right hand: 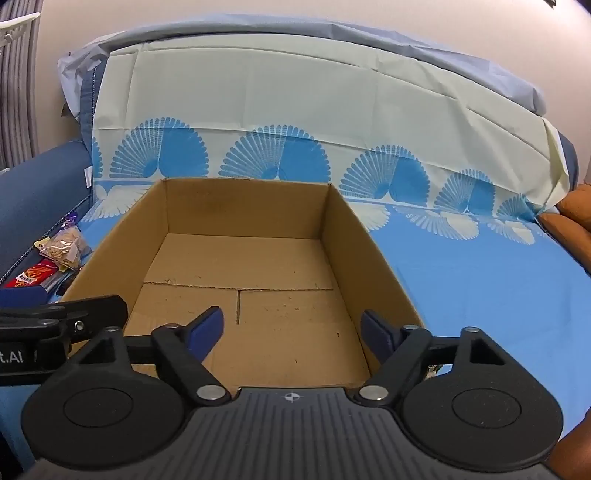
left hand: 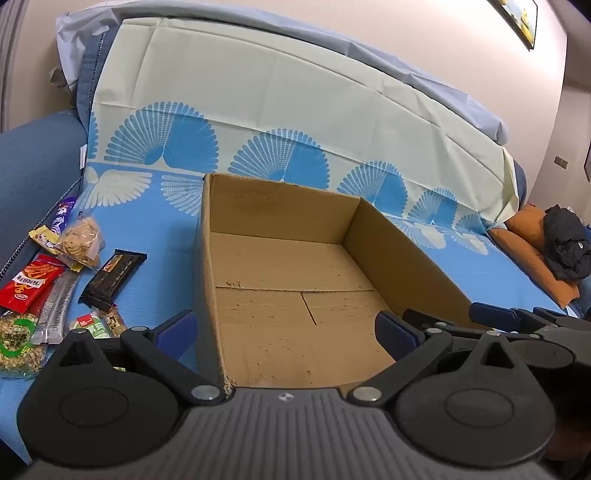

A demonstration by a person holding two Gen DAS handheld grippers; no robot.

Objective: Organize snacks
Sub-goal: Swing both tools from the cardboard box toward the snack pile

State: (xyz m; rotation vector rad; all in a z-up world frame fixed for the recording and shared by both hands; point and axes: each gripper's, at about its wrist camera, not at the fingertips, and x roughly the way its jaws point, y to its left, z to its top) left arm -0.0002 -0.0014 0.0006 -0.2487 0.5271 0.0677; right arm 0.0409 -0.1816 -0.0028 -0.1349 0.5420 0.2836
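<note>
The left gripper (left hand: 288,332) stands with its jaws spread wide and nothing between them; one blue pad sits left of the near left wall of the cardboard box (left hand: 207,266), the other hangs over the box floor. The right gripper (right hand: 293,332) is also open, somewhat less wide, empty, with both blue pads (right hand: 207,326) over the near part of the box floor. In the left wrist view the right gripper's fingers appear at the right edge, just beside the left gripper, over the box's near right corner. The box is open at the top, bare inside, and rests on a blue sheet (right hand: 480,288) with a pale fan pattern that covers a sofa seat and climbs its backrest. The snacks lie in a loose group on the sheet to the left of the box, apart from it: a dark bar in a black wrapper (left hand: 112,278) nearest the box, a clear bag of biscuits (left hand: 79,240), a red packet (left hand: 29,282), a silver stick pack (left hand: 55,314), a purple packet (left hand: 62,216), a green-and-clear bag of seeds or nuts (left hand: 16,345), and a small green packet (left hand: 90,325) partly hidden behind the left gripper. At the far right, an orange cushion (left hand: 532,258) carries a dark bundle of cloth (left hand: 565,243). A framed picture (left hand: 521,18) hangs on the wall above.
</note>
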